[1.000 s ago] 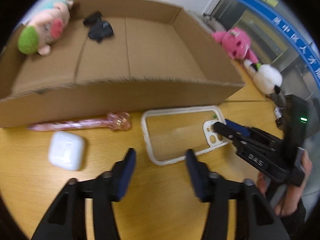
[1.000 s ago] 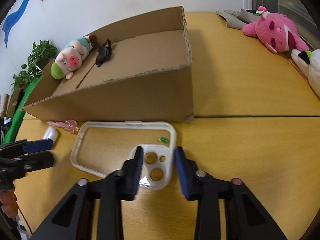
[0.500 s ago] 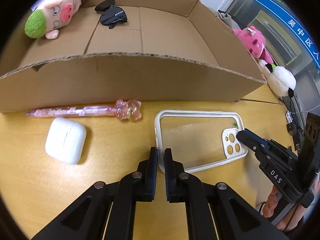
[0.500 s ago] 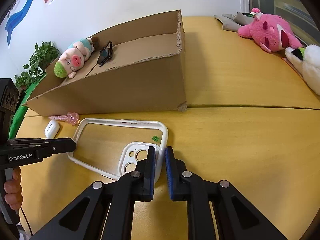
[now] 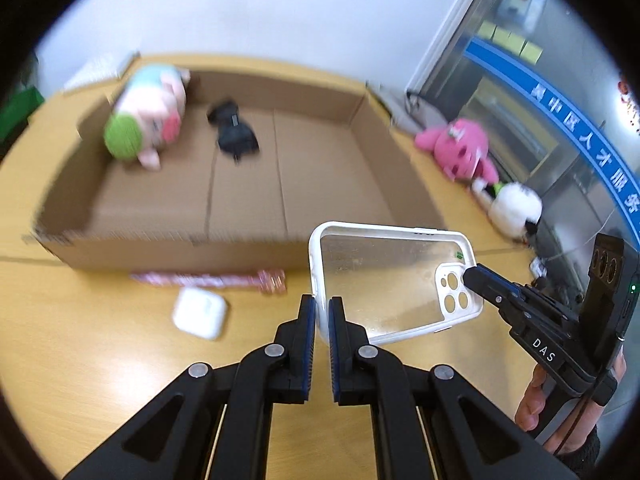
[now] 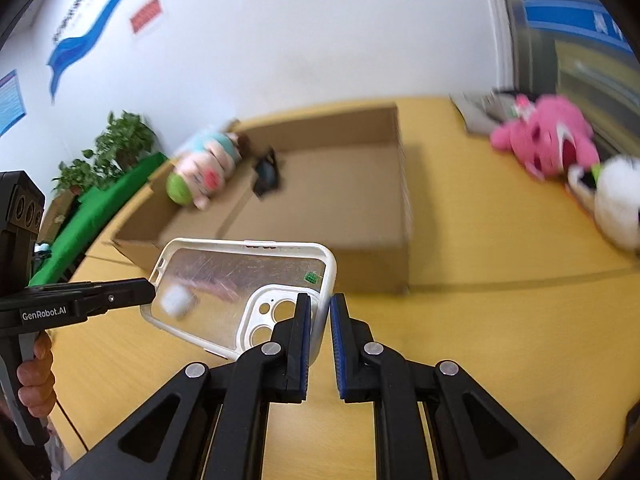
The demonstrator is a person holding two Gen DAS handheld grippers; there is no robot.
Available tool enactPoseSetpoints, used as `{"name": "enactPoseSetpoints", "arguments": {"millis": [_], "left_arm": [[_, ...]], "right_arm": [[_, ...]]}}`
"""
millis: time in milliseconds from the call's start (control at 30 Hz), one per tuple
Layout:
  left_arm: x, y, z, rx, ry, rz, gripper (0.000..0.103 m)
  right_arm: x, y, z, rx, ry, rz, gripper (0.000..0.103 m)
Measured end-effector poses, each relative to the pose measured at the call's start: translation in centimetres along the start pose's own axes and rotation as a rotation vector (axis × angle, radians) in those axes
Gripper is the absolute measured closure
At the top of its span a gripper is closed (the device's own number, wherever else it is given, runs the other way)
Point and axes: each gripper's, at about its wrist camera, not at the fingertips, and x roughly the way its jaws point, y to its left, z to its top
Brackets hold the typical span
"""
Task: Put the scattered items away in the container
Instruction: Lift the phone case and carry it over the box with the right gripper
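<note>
A clear phone case with a white rim [image 5: 380, 280] hangs in the air above the yellow table, in front of the cardboard box [image 5: 160, 246]. My left gripper [image 5: 322, 312] is shut on its plain end. My right gripper [image 6: 320, 312] is shut on the rim at the camera-cutout end of the phone case [image 6: 240, 280]. In each wrist view the other gripper shows from the side: the right gripper [image 5: 468, 276] and the left gripper [image 6: 150, 292]. On the table by the box's front wall lie a pink pen [image 5: 212, 280] and a white earbud case [image 5: 200, 312].
Inside the box lie a pig plush with a green cap [image 5: 148, 120] and black sunglasses [image 5: 234, 132]. A pink plush [image 5: 460, 148] and a white plush [image 5: 516, 208] lie on the table to the box's right. A potted plant [image 6: 116, 148] stands beyond the table's left end.
Both grippers went from open around the case's ends to shut on it. They then rose together, and the case left the table. The box's inside now shows from higher up.
</note>
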Motion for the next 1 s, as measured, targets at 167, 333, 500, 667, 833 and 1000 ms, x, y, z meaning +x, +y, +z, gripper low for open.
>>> {"name": "enactPoseSetpoints", "arguments": {"millis": [167, 333, 500, 667, 833, 1000], "left_arm": [[-2.9, -0.1, 2.4, 0.023, -0.081, 0.015, 0.097], [-4.5, 1.2, 4.6, 0.021, -0.126, 0.031, 0.097], [-5.1, 1.9, 6.5, 0.035, -0.152, 0.043, 0.097], [-4.3, 3.4, 7.8, 0.017, -0.149, 0.039, 0.097], [-2.5, 4.9, 9.1, 0.016, -0.122, 0.049, 0.097], [-0.3, 6.4, 10.5, 0.018, -0.09, 0.07, 0.097]], "right_arm": [[-1.3, 2.4, 3.4, -0.059, -0.058, 0.033, 0.092], [-1.1, 4.7, 6.5, -0.115, -0.086, 0.055, 0.092], [-0.3, 5.8, 9.1, -0.138, -0.102, 0.074, 0.092], [1.2, 6.5, 10.8, -0.148, -0.097, 0.071, 0.092], [4.1, 6.3, 11.6, -0.131, -0.056, 0.087, 0.092], [7.4, 5.8, 12.1, -0.111, -0.011, 0.094, 0.092]]}}
